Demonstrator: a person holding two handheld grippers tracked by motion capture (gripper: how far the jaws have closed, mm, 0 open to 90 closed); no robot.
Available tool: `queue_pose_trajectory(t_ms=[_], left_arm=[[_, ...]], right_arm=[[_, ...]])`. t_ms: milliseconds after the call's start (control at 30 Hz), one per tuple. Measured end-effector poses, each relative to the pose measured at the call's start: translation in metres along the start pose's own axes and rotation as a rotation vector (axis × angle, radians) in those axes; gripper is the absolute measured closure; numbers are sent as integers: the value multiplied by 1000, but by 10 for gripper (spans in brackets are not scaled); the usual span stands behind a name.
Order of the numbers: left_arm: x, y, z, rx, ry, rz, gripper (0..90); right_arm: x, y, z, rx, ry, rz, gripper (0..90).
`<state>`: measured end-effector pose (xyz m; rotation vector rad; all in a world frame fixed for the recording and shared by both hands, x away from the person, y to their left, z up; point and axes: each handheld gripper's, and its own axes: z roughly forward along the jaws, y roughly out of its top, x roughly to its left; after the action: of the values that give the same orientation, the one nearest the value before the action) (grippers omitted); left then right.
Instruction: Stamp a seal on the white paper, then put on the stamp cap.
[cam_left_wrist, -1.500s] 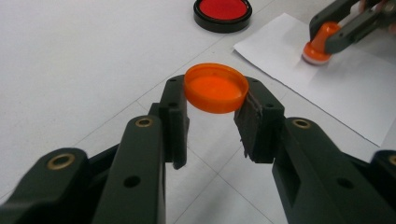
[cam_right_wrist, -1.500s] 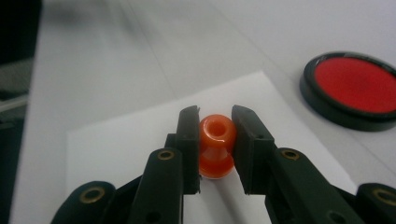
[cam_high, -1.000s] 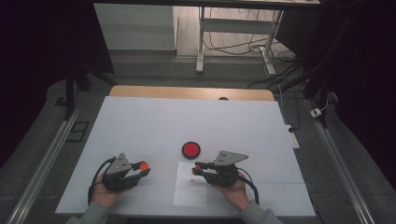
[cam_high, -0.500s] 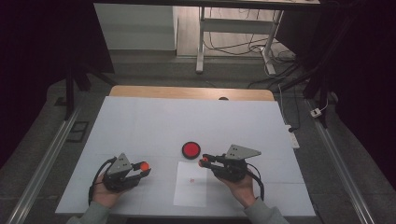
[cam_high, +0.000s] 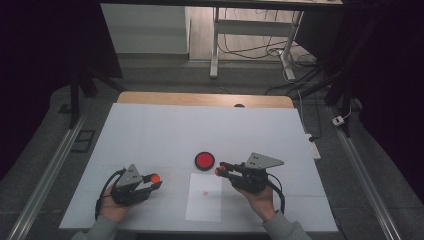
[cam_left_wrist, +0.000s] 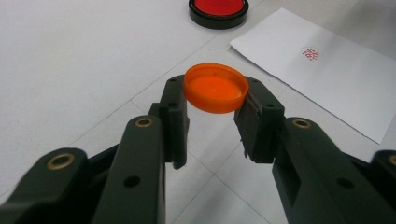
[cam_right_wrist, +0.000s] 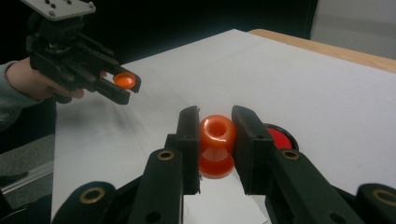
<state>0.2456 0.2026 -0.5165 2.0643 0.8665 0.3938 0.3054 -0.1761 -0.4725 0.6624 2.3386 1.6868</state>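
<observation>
I see a small round orange cap (cam_left_wrist: 216, 88) held up off the table, its hollow side facing me. An orange stamp (cam_right_wrist: 216, 145) with a knob handle is held upright by its narrow neck, near a red ink pad (cam_high: 204, 160).

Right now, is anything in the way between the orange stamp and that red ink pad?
Nothing visible. The right gripper holds the stamp just beside the ink pad, with only bare table between them. The paper lies nearer the person, and the left gripper holds the orange cap well off to the side.
</observation>
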Motion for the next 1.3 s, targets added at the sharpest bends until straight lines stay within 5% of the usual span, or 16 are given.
queue_pose_trajectory(t_ms=[1300], left_arm=[[-6,9,9,3,-14,26,646]], right_arm=[[-2,0,1,-9,-7,12,722]])
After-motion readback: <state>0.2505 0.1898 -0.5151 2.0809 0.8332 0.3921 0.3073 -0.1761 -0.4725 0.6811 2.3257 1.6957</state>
